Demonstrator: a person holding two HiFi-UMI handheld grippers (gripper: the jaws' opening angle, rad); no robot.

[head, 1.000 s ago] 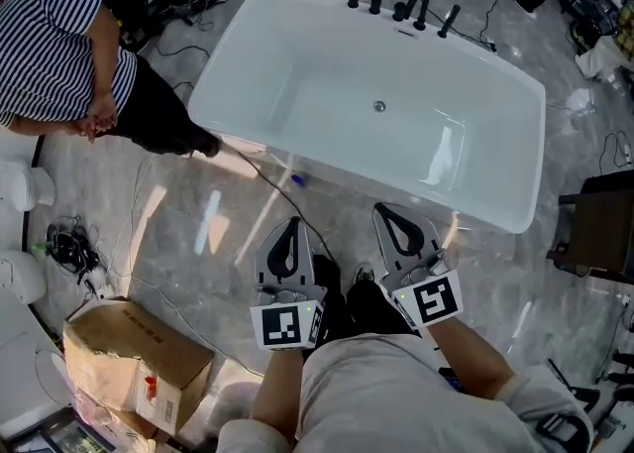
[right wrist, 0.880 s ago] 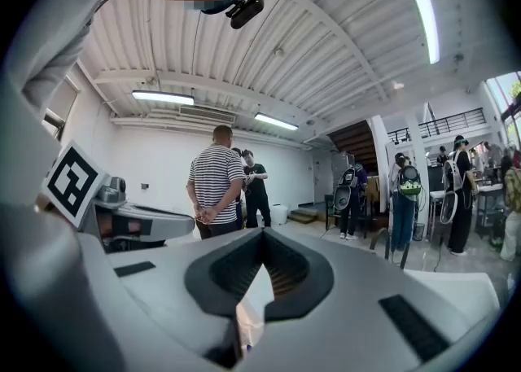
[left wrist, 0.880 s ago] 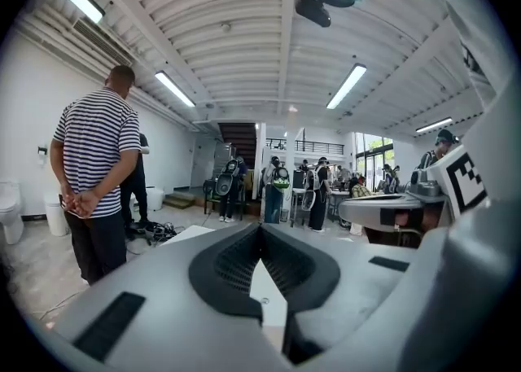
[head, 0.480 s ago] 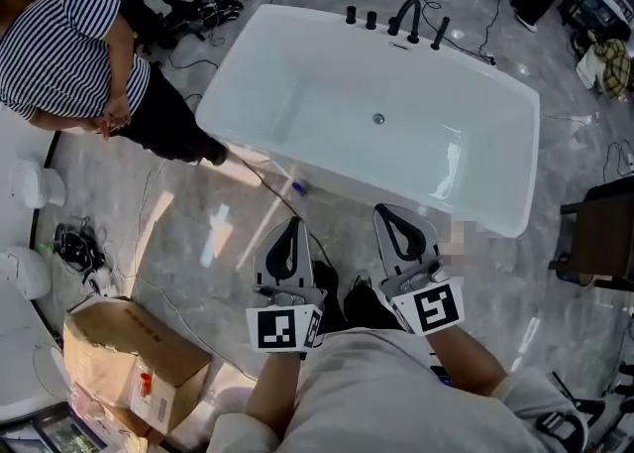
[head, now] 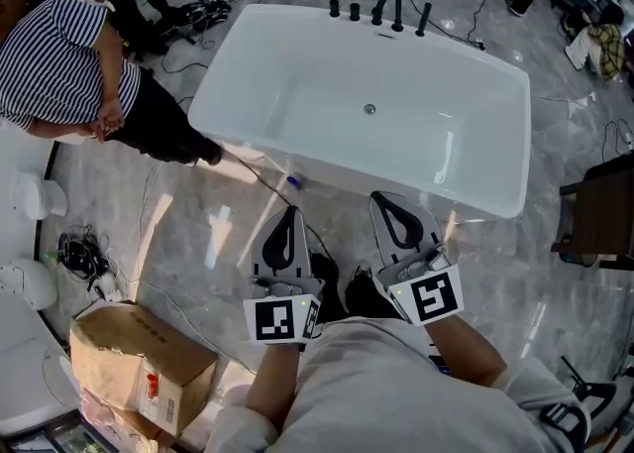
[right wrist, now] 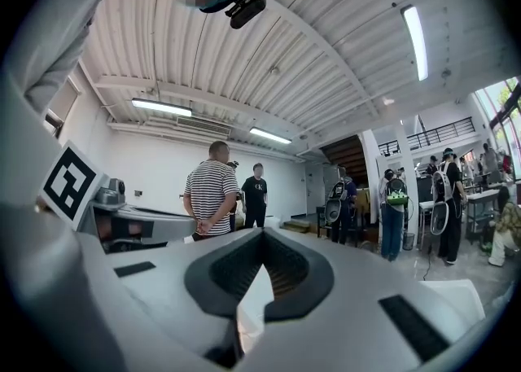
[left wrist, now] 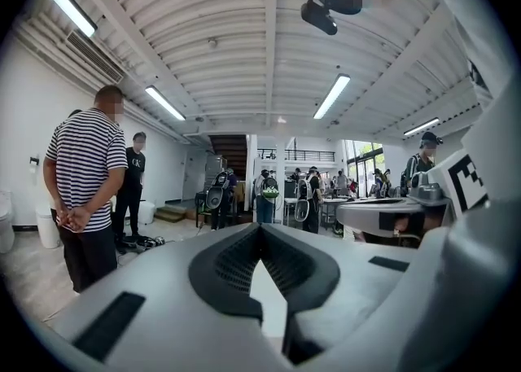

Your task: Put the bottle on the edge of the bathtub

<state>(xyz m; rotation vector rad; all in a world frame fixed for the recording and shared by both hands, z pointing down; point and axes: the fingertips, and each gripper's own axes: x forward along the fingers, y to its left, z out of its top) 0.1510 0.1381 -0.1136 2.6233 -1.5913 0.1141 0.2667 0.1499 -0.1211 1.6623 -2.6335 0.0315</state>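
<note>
ok so not much is happening on the actual job yet. Both grippers sit tucked in close to the person's chest, pointing toward 12 o'clock at the bathtub (head: pixel 436 104). The left gripper (head: pixel 289 211) has its jaws pressed together with nothing in between, and it's the same story for the right gripper (head: pixel 380 198): closed tight, empty.

What's changed over the last second? Honestly just the framing. The tub has slid a bit up and left in the head view, and the grippers ride a touch higher. They're still well short of the tub's near rim and haven't opened at all.

And the bottle? I can't find one anywhere. There's a tiny blue thing (head: pixel 294 181) on the floor at 12 o'clock from the left gripper, right by the tub's near wall, but it's too small to call. The rim is bare apart from the faucet (head: pixel 386 5) on the far side.

A bystander in a striped shirt (head: pixel 59 55) stands at 10 o'clock, and a cardboard box (head: pixel 139 362) sits at 8.

My read is that this is still the lead-in. Nothing is grabbed, so finding the bottle comes first.
</note>
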